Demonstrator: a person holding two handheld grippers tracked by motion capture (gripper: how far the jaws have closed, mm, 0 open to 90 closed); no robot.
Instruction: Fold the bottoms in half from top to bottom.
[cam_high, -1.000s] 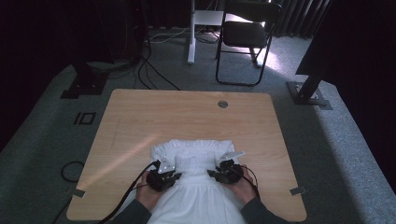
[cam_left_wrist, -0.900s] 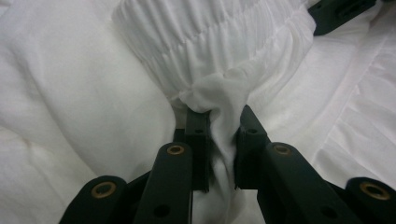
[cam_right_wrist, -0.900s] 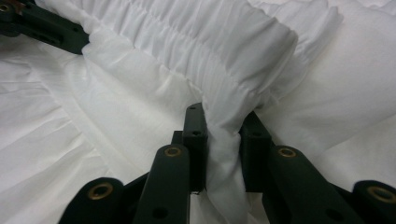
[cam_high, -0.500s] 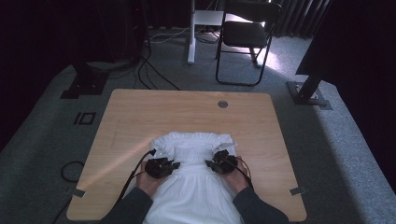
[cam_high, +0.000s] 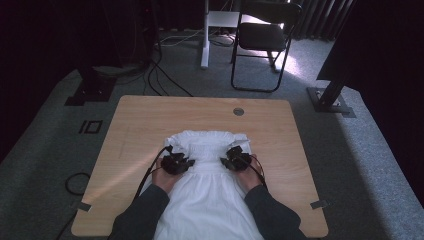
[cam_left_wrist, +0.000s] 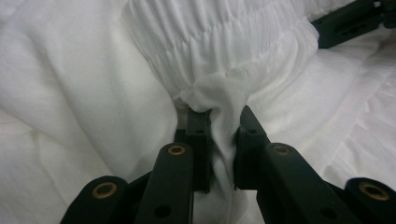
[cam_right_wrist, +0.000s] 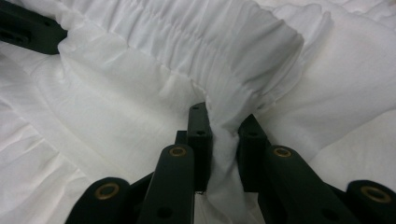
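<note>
A white dress (cam_high: 210, 200) lies on the wooden table (cam_high: 145, 125), its gathered bodice (cam_high: 207, 145) pointing away from me and its skirt hanging over the near edge. My left gripper (cam_high: 188, 161) is shut on a bunched fold at the bodice's left side (cam_left_wrist: 223, 116). My right gripper (cam_high: 226, 161) grips the bodice's right side. Its jaws have just been closing, and they pinch a fold of the dress (cam_right_wrist: 224, 116). In the left gripper view a jaw of the right gripper (cam_left_wrist: 345, 21) shows at the top right. In the right gripper view the left gripper (cam_right_wrist: 28, 30) shows at the top left.
A round cable hole (cam_high: 238, 111) sits near the table's far edge. A black folding chair (cam_high: 265, 35) and a white post (cam_high: 205, 35) stand on the carpet beyond. Cables (cam_high: 165, 75) run across the floor at the back left. Bare wood lies left, right and beyond the dress.
Both hands have slid forward across the table, away from me, dragging the dress's bodice farther onto the wood.
</note>
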